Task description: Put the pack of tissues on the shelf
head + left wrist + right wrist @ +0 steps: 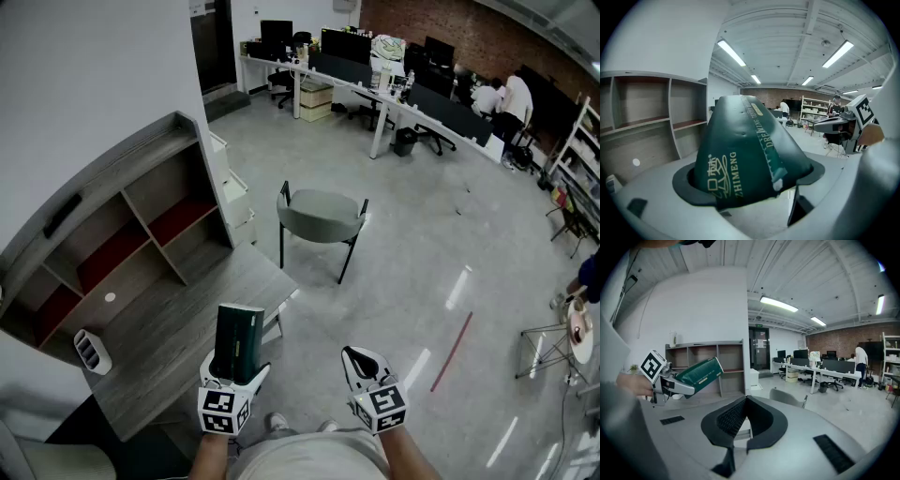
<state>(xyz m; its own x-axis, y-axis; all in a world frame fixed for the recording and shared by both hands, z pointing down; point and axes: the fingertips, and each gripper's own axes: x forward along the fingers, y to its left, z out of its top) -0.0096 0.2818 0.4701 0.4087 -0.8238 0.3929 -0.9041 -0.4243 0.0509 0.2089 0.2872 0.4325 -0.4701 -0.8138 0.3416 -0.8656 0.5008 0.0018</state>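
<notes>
Fingers (682, 182) of left gripper (234, 373) clamp tissue pack (239, 342); desk (187, 323) fronts shelf (122, 234).

A grey chair (321, 217) stood near the wooden desk's (178, 337) far corner. A small white rack (91, 351) sat at that desk's left edge.

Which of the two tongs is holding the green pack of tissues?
The left tongs, clamped on the dark green tissue pack standing upright between them. The right tongs are shut with nothing in them.
</notes>
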